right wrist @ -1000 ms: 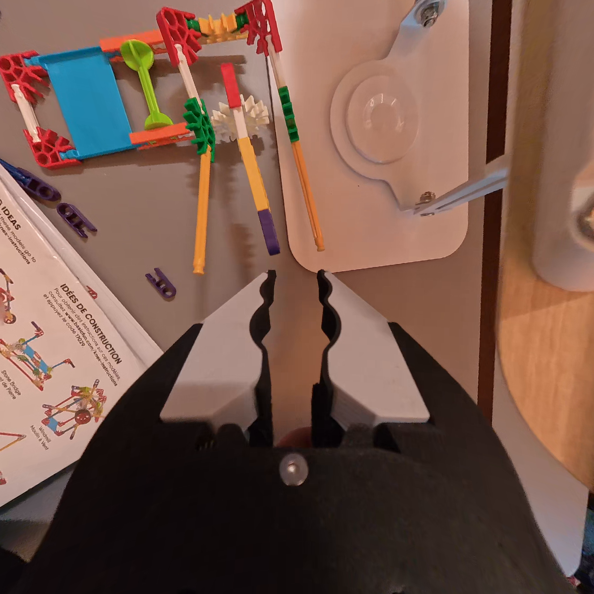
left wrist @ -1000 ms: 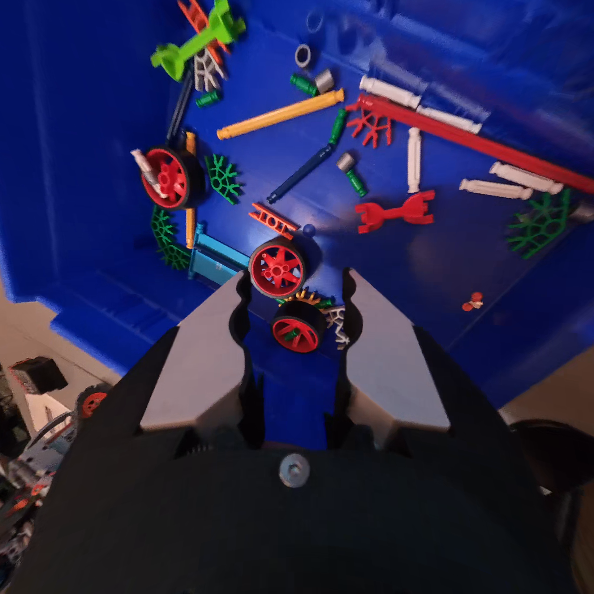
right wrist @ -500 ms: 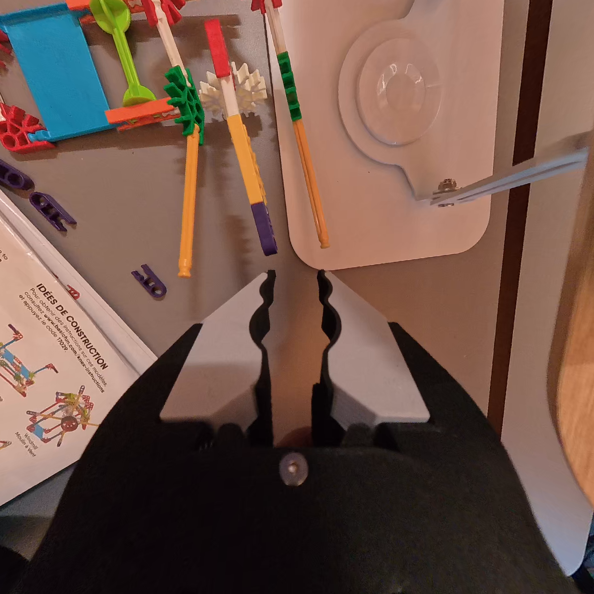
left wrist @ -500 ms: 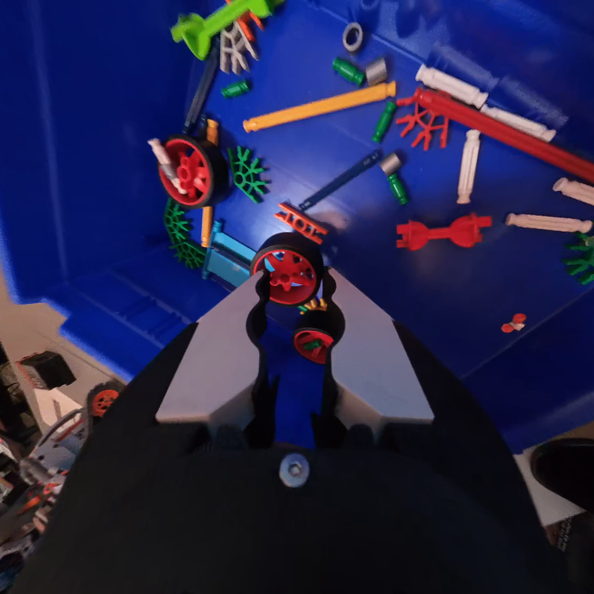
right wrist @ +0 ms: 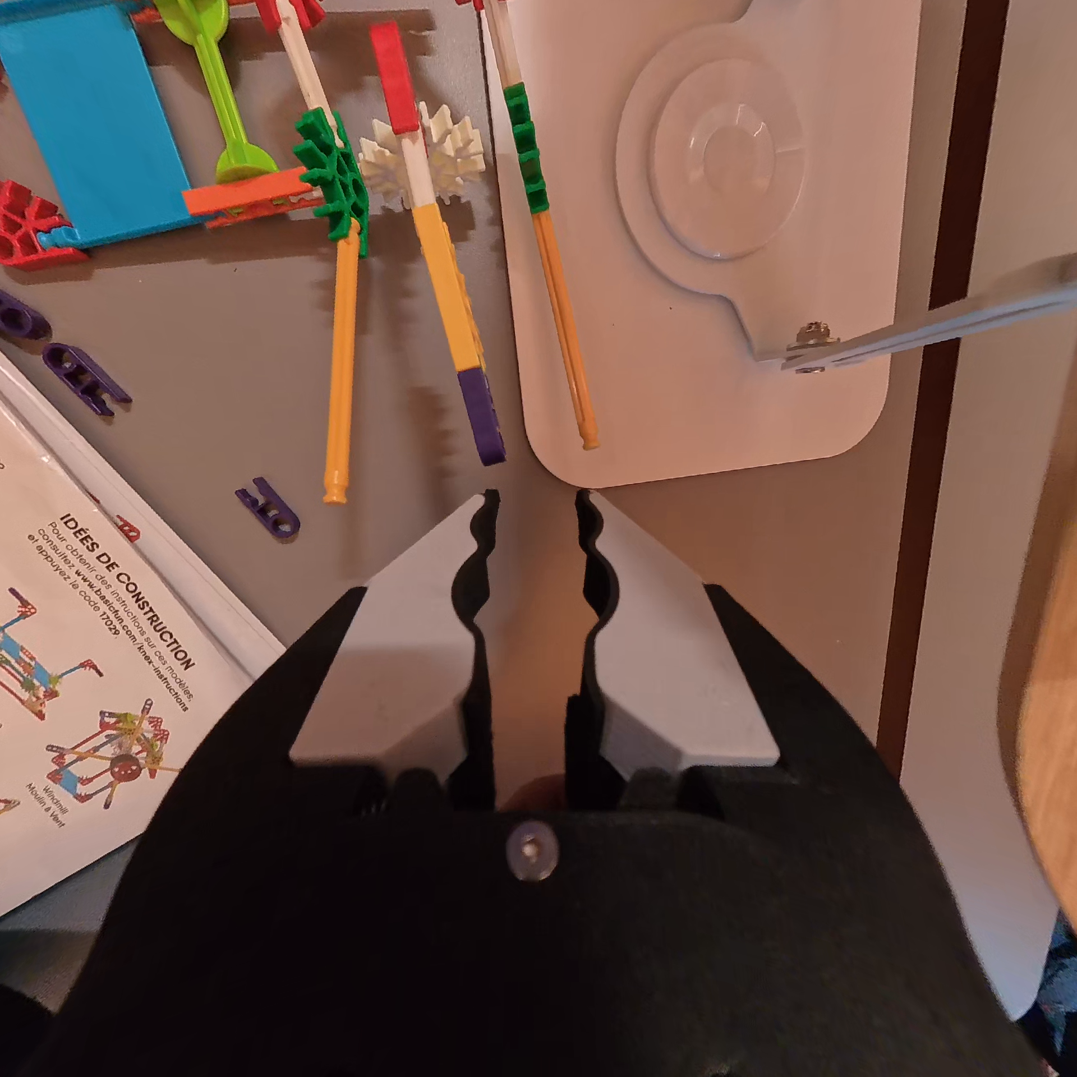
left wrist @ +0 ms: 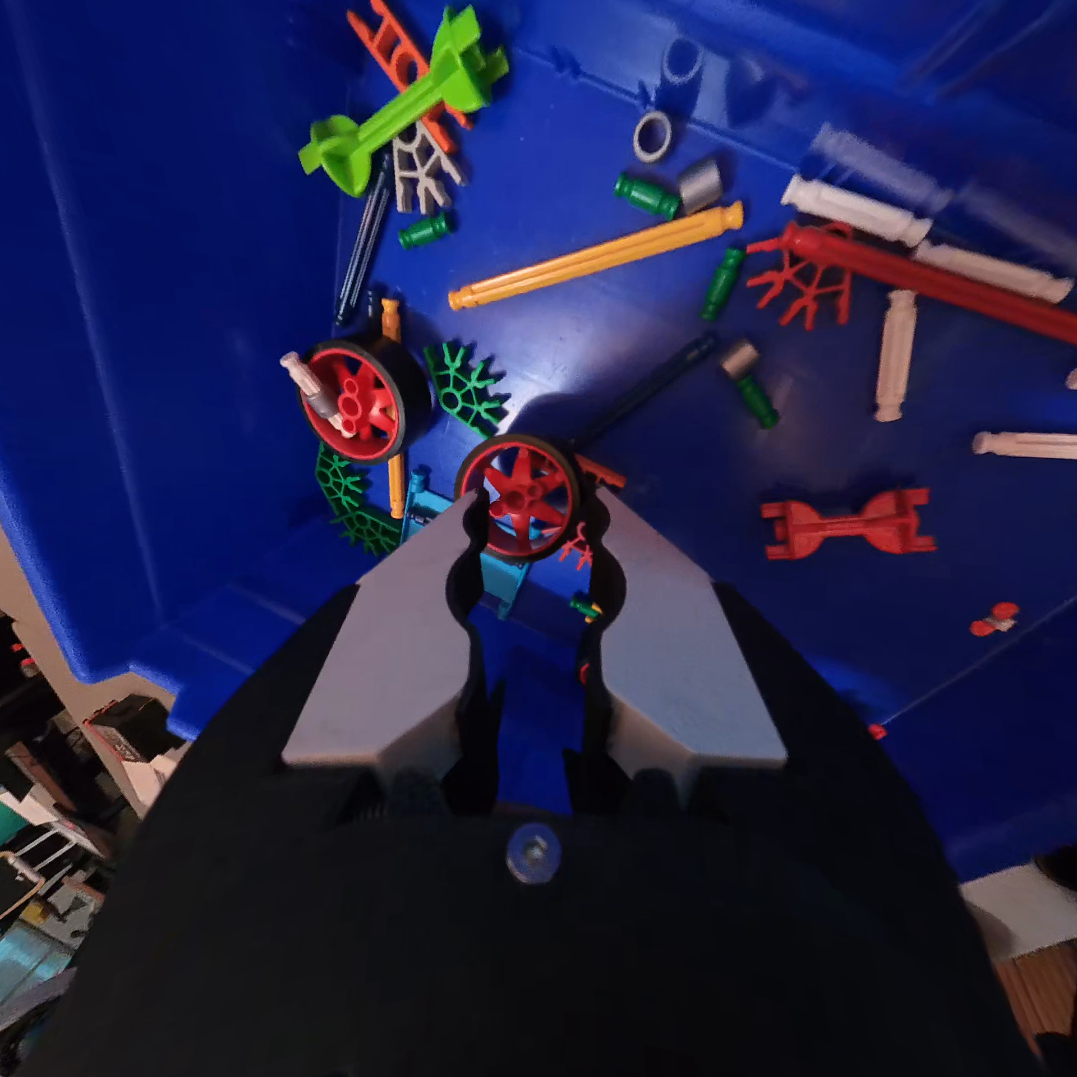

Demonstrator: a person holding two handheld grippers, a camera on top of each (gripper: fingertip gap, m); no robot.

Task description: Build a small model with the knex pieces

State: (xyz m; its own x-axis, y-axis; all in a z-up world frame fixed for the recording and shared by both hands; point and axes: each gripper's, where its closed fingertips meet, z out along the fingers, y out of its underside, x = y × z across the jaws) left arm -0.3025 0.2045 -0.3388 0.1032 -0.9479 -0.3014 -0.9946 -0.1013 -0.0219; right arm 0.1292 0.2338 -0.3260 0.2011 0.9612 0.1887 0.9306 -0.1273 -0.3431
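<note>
My left gripper (left wrist: 536, 498) is inside a blue bin (left wrist: 175, 408) and is shut on a red-spoked wheel with a black tyre (left wrist: 521, 498), held at the fingertips above the bin floor. A second red wheel (left wrist: 361, 402) with a pale rod in its hub lies to its left. My right gripper (right wrist: 537, 495) hovers over a grey table, jaws a little apart and empty. Just ahead of it lie a purple-tipped yellow rod (right wrist: 460, 303) and the corner of a white plate (right wrist: 728, 291).
The bin floor holds loose pieces: a lime green piece (left wrist: 408, 105), a yellow rod (left wrist: 594, 256), a long red rod (left wrist: 932, 285), a red connector (left wrist: 845, 527), green connectors (left wrist: 466, 390). On the table are a built frame with a blue panel (right wrist: 99, 128), purple clips (right wrist: 268, 510) and a booklet (right wrist: 87, 670). Tip to tip, the grippers are about 45 cm apart.
My left gripper moved forward, closed on the nearer red wheel and lifted it off the bin floor. My right gripper stayed slightly open and drifted a little closer to the rods.
</note>
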